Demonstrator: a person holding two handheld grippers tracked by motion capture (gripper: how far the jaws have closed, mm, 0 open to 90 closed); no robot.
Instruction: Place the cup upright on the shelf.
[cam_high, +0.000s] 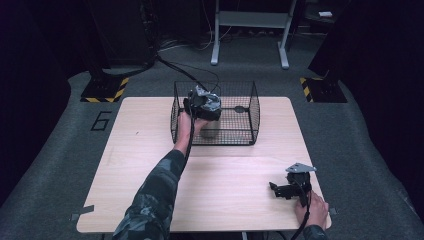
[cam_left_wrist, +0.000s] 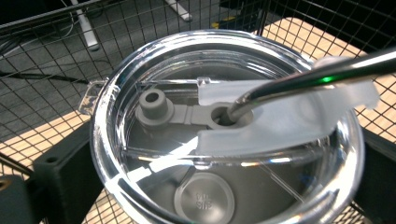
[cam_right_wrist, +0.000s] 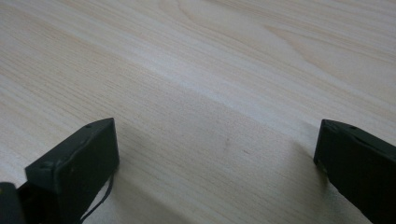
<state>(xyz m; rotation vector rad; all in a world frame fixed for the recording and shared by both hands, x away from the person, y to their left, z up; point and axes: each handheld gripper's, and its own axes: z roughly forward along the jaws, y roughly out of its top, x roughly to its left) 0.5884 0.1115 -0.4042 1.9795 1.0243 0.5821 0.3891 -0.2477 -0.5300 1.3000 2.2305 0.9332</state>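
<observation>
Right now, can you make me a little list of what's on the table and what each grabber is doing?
table: light wood
basket: black wire basket at the far middle of the table
left gripper: reaching into the basket, jaws on either side of a clear lid
clear lid: round, see-through, with a grey stopper
straw: shiny metal straw going through a hole in the lid
right gripper: open, low over bare wood near the table's front right corner

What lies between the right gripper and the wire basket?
Bare tabletop, per the high view: nothing sits on the wood between the right gripper near the front edge and the wire basket at the back.
</observation>
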